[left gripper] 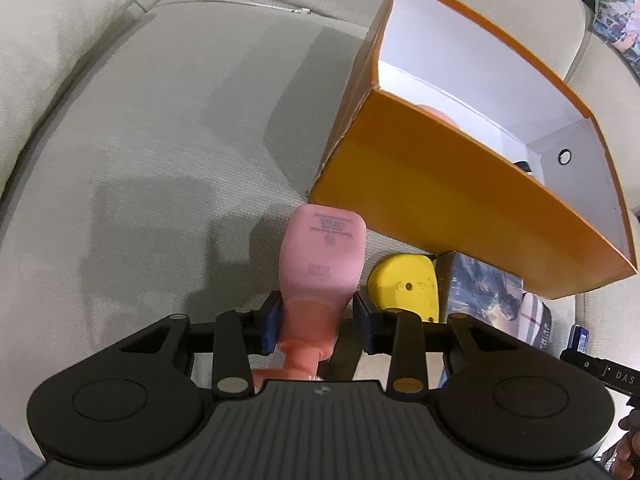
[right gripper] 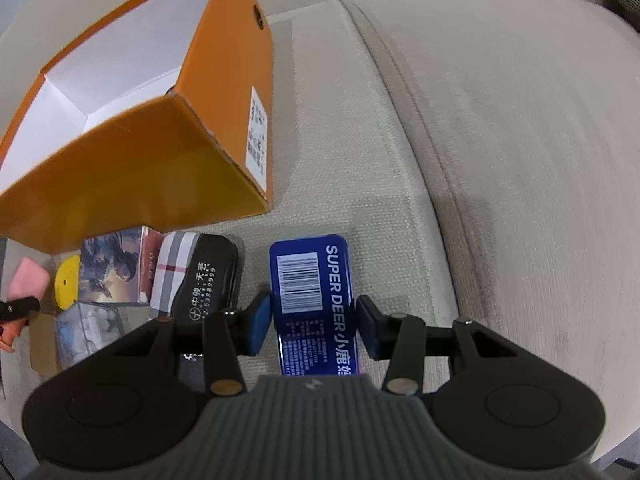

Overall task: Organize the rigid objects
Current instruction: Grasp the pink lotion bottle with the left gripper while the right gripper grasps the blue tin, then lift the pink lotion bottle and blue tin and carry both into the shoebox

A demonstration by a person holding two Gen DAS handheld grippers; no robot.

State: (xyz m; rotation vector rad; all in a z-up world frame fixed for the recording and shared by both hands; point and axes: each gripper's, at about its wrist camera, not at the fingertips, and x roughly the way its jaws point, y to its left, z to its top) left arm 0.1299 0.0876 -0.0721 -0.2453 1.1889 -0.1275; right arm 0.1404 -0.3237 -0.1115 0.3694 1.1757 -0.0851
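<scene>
On a pale beige fabric sofa (left gripper: 168, 128), whose seat cushions fill both wrist views, an open orange cardboard box (left gripper: 432, 184) with a white interior stands on the cushion, a printed white label (right gripper: 258, 140) on one end. Just in front of the box a row of small items lies close together: a yellow rounded object (left gripper: 404, 282), a carton printed with a painted picture (right gripper: 110, 268), a black case with a plaid end and white lettering (right gripper: 204, 280), and a clear-fronted small box (right gripper: 90, 330). The left tool (left gripper: 318, 320) is clenched on a pink bottle (left gripper: 322, 252), its blue pads pressing the bottle's narrowing neck end on both sides, the bottle's flat base pointing away from the camera, just beside the box's near corner. The right tool (right gripper: 312, 326) grasps a blue tin (right gripper: 310, 292) lettered "SUPER DEER", a barcode on its face; the pads meet its long edges, and the tin sits to the right of the black case, apart from the box. Something orange-pink (left gripper: 434, 114) lies inside the box, mostly hidden by its wall, and a dark item at the box's far end cannot be made out. The bottle's cap end is cut off behind the tool's body. A patterned cushion (left gripper: 618, 12) shows at the frame's upper corner.
</scene>
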